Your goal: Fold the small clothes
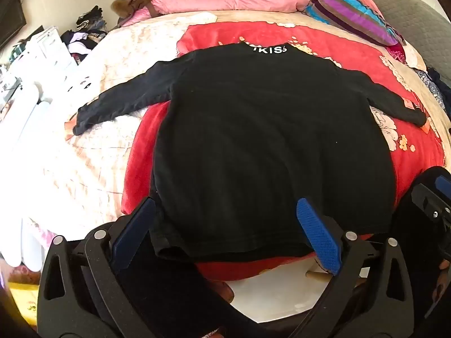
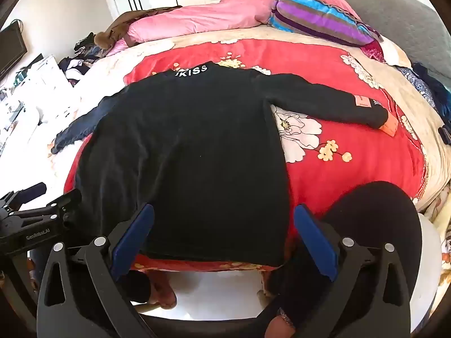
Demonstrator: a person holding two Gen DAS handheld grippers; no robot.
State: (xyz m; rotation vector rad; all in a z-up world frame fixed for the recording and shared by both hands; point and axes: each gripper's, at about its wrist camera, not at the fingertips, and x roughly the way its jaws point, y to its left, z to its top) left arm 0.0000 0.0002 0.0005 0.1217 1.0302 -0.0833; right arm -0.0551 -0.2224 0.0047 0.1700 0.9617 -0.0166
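A black long-sleeved cotton shirt (image 1: 270, 146) lies flat ahead of the left tool (image 1: 227, 233) and right tool (image 2: 225, 236), both gaping wide, empty, above its hem.

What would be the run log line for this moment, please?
stage: before first fold | black top: flat on red blanket, sleeves spread | left gripper: open, empty | right gripper: open, empty

I see a black long-sleeved top (image 2: 191, 152) with white collar lettering and an orange cuff, lying on a red blanket (image 2: 352, 174) patterned with white and yellow flowers. Behind the top: a pink quilt (image 2: 197, 19) and a blue-purple-grey striped pillow (image 2: 324, 19).
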